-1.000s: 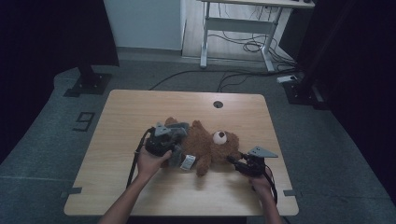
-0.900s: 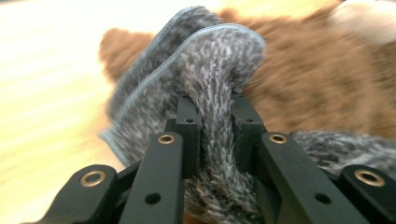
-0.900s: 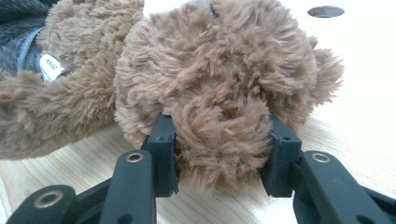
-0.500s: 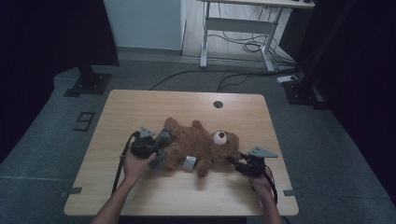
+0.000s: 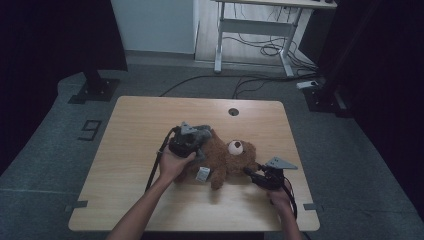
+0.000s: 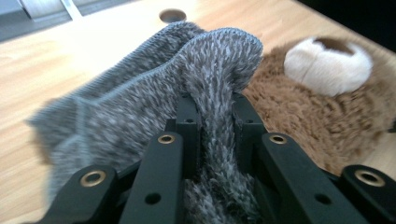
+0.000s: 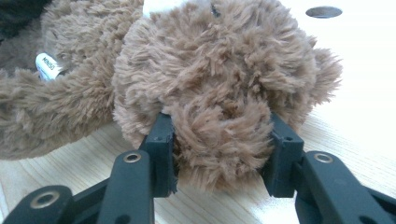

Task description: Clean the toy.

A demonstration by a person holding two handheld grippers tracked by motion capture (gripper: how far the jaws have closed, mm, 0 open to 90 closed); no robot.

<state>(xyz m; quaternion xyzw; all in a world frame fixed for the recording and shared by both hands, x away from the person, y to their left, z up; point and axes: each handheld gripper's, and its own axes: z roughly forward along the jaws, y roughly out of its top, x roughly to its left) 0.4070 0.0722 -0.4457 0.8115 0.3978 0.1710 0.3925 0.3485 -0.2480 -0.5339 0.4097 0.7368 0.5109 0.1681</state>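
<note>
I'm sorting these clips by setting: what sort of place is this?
Probably a lab or recording studio, not a home: a bare wooden table on grey carpet, dark curtains at the sides, and loose cables under a desk behind.

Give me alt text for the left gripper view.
The left claw pinches a fold of grey knit cloth, bunched between its black jaws. Right behind lies a brown teddy bear with a cream muzzle, on a wooden table.
</note>
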